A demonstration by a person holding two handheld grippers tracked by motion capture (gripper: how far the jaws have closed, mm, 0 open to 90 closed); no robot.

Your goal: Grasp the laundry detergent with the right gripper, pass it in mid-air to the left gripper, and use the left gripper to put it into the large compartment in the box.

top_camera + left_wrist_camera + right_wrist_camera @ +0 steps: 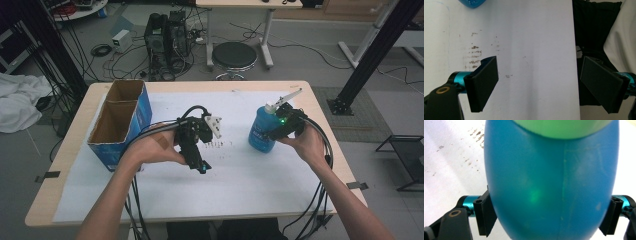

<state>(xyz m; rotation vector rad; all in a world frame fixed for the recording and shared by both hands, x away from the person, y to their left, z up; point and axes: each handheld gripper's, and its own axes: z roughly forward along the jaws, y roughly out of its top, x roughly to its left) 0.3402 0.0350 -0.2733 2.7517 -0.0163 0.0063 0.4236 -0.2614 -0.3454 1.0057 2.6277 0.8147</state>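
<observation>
Blue bottle upright near the surface's right edge, long axis vertical. Right tongs straddle its body level, pads pressing both flanks: grasped. Left tongs mid-surface, released, empty, farther off.

Surface: wooden, covered by a white sheet. Far left on it, my open blue cardboard box, two compartments. Centre: my left tool, pointing down over the sheet. Right: my right tool up against the upright blue bottle. Small dark specks lie between them.
</observation>
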